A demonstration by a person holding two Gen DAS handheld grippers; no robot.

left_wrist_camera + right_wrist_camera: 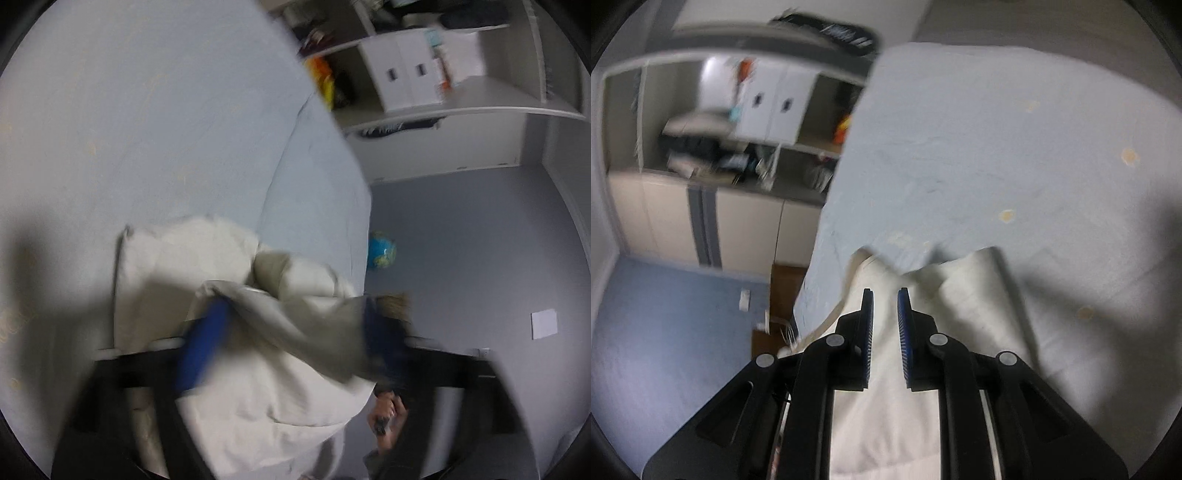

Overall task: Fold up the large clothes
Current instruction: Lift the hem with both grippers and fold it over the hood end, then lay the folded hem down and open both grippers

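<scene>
The bed (1015, 129) carries the cream garment (975, 295) bunched at its near edge. The left tongs (291, 332) look spread wide with cloth draped over them; the right tongs (885, 295) hover above the garment, narrowly parted, empty. Judged mid-fold: next, regrip an edge

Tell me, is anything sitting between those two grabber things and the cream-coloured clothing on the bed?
Nothing visible does. The left gripper already has a fold of the cream garment draped across its fingers, though blur hides how firmly. The right gripper hangs directly over the same cloth with a gap between its pads. Around it lies only the pale blue bedsheet.
</scene>
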